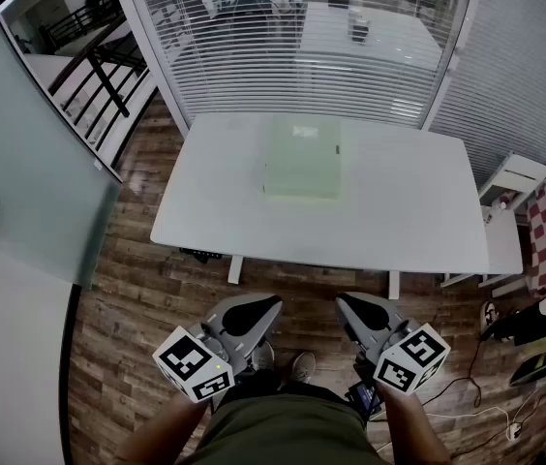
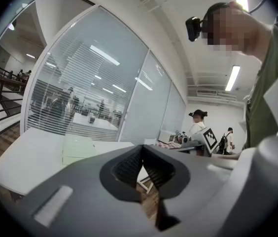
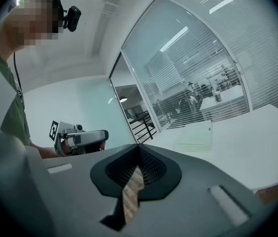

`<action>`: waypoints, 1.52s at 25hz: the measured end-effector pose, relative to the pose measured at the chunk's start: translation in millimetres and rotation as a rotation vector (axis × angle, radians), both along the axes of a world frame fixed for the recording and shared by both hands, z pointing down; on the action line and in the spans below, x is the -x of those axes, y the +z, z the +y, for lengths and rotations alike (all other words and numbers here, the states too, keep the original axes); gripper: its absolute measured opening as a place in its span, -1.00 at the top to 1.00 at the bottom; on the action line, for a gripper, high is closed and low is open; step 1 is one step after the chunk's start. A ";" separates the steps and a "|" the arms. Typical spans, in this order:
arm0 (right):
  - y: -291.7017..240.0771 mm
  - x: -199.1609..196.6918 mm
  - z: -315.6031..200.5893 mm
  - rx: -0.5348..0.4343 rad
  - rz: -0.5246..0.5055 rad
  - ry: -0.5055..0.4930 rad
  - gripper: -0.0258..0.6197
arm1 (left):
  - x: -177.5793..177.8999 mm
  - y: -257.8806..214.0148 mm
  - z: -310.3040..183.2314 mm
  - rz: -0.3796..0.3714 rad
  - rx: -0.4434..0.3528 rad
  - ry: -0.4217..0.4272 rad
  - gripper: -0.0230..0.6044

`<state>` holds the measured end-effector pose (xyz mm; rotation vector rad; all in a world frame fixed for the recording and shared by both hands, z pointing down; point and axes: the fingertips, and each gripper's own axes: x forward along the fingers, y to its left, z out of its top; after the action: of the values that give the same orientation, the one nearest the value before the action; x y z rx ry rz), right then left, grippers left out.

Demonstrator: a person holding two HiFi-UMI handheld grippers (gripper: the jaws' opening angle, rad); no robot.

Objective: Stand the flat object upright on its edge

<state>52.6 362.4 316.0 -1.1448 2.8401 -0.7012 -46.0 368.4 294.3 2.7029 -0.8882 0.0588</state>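
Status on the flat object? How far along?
Done: nothing; the pale green flat object lies flat on the white table. In hand: nothing; left claw and right claw are shut, empty, short of the table. Left: reach, grip, tip it onto its edge.

The flat object lies on the table, mid-back.

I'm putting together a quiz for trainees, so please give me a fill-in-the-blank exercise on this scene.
1. The pale green flat square panel lies ___ on the white rectangular table.
2. The jaws of the left gripper and of the right gripper are both ___.
3. Neither gripper touches the panel; both are held over the ___ plank floor.
Missing words: flat; shut; wooden.
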 end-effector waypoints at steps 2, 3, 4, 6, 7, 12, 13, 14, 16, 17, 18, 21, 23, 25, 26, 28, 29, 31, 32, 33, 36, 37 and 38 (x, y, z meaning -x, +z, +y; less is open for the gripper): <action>-0.5 -1.4 -0.5 -0.001 -0.002 -0.001 0.89 | -2.3 -1.2 -0.5 -0.001 -0.003 0.003 0.93; -0.7 -2.5 -0.8 -0.001 -0.002 -0.001 0.89 | -3.6 -1.7 -0.6 -0.002 -0.003 0.005 0.93; -0.8 -3.9 -1.2 -0.001 -0.002 0.000 0.89 | -5.1 -2.1 -0.6 -0.003 -0.004 0.006 0.93; -0.8 -6.9 -2.4 0.000 -0.004 0.001 0.89 | -7.9 -2.5 -0.7 -0.007 -0.004 0.008 0.93; -0.7 -7.9 -3.2 0.001 -0.008 0.003 0.89 | -8.7 -2.3 -1.0 -0.009 -0.004 0.009 0.93; 1.6 -12.9 -8.8 0.019 -0.019 0.026 0.89 | -10.2 -0.1 -3.7 -0.016 0.000 0.009 0.93; 2.9 -14.2 -9.1 0.025 -0.018 0.029 0.89 | -11.1 0.4 -4.2 -0.016 0.000 0.011 0.93; 4.3 -15.4 -9.4 0.031 -0.018 0.031 0.89 | -11.9 1.1 -4.9 -0.015 0.000 0.012 0.93; 7.1 -18.2 -10.8 0.042 -0.014 0.036 0.89 | -13.4 2.3 -7.7 -0.013 0.000 0.015 0.93; 8.1 -19.9 -12.1 0.046 -0.011 0.040 0.89 | -14.1 2.7 -9.7 -0.012 0.000 0.016 0.93; 9.0 -21.5 -13.6 0.050 -0.010 0.043 0.89 | -14.7 3.0 -11.8 -0.010 0.000 0.017 0.93; 12.7 -23.7 -18.4 0.062 -0.015 0.045 0.89 | -14.1 3.6 -18.4 -0.003 -0.002 0.015 0.93; 12.4 -22.2 -23.0 0.061 -0.011 0.044 0.89 | -11.3 4.9 -24.0 0.003 0.000 0.010 0.93; 10.1 -21.5 -28.5 0.055 -0.003 0.044 0.89 | -9.3 7.0 -30.6 0.009 0.002 0.004 0.93; 9.2 -22.2 -31.7 0.052 0.000 0.045 0.89 | -9.4 7.6 -34.3 0.014 0.003 0.002 0.93; 8.7 -23.6 -39.4 0.049 0.006 0.046 0.89 | -10.5 8.2 -43.0 0.021 0.004 0.000 0.93; 9.1 -23.6 -43.7 0.049 0.007 0.046 0.89 | -10.7 8.7 -47.8 0.022 0.004 0.001 0.93; 11.1 -23.0 -52.4 0.052 0.009 0.048 0.89 | -10.4 10.7 -58.0 0.024 0.005 0.004 0.93; 12.7 -23.2 -56.9 0.055 0.010 0.051 0.89 | -10.3 12.0 -63.6 0.025 0.005 0.007 0.93; 14.4 -23.8 -62.1 0.059 0.010 0.057 0.89 | -10.1 13.3 -70.0 0.026 0.006 0.010 0.93; 19.6 -26.3 -81.5 0.068 0.008 0.081 0.89 | -8.9 18.2 -92.8 0.030 0.013 0.018 0.93; 21.4 -26.8 -89.4 0.071 0.008 0.088 0.89 | -8.5 20.2 -101.5 0.031 0.017 0.022 0.93; 23.4 -27.0 -97.9 0.075 0.008 0.095 0.89 | -8.0 22.3 -110.8 0.031 0.020 0.027 0.93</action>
<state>79.6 264.5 339.4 -1.2854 2.7666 -0.8046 -38.0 257.6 316.7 2.6900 -0.8383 0.0312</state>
